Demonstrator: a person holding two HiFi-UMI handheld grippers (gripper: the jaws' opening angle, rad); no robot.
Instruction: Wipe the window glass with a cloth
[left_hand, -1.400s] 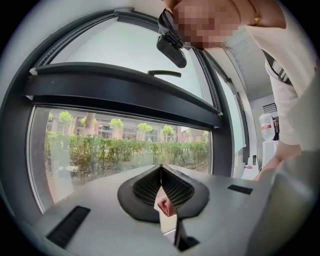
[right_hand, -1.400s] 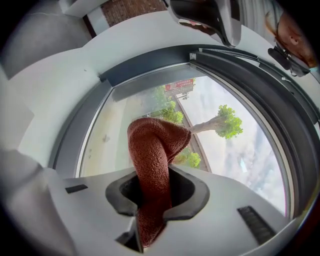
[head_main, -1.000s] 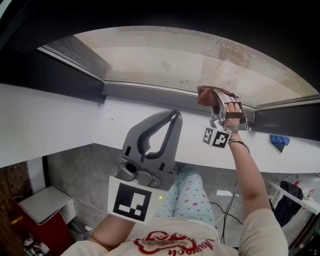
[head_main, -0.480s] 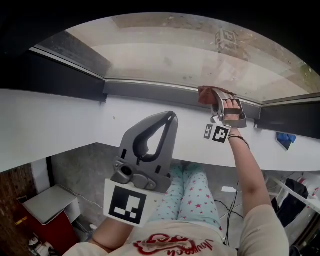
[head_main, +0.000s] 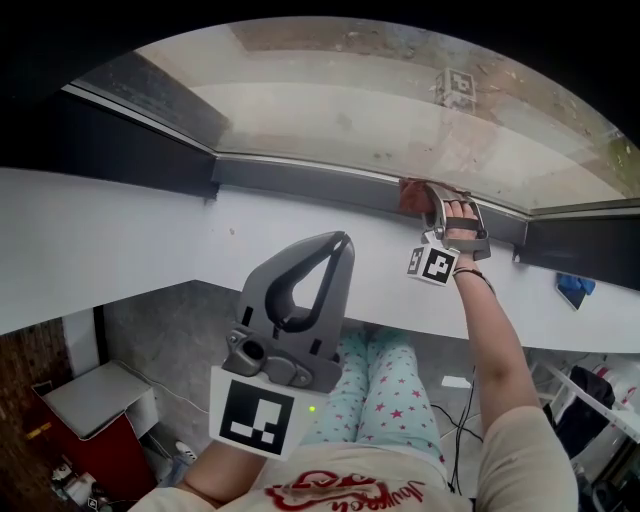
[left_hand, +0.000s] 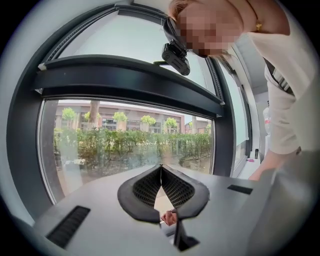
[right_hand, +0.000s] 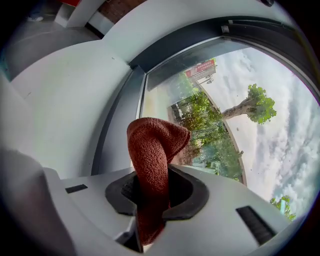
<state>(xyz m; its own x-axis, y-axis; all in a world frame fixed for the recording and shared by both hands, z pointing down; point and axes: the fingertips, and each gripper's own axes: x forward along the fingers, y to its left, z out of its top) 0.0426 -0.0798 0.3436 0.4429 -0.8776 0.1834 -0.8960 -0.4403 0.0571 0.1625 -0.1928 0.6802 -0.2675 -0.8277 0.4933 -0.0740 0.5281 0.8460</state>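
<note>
A rust-red cloth (right_hand: 152, 160) is clamped in my right gripper (right_hand: 152, 192), folded over above the jaws. In the head view that gripper (head_main: 445, 215) is stretched out to the bottom edge of the window glass (head_main: 380, 110), with the cloth (head_main: 413, 195) against the dark frame (head_main: 300, 180) at the glass's lower right. The glass (right_hand: 215, 115) fills the right gripper view beyond the cloth. My left gripper (head_main: 335, 245) hangs back near my body, shut, jaws touching with nothing between them (left_hand: 161, 172); it faces the glass (left_hand: 125, 140).
A white sill (head_main: 130, 240) runs below the frame. A blue object (head_main: 575, 290) lies on the sill at far right. A red and white box (head_main: 95, 410) stands on the floor at lower left. Cables (head_main: 455, 420) trail on the floor by my legs.
The right gripper with the cloth has edged a little to the right along the frame's lower edge. The view has tilted slightly; the left gripper sits a bit lower.
</note>
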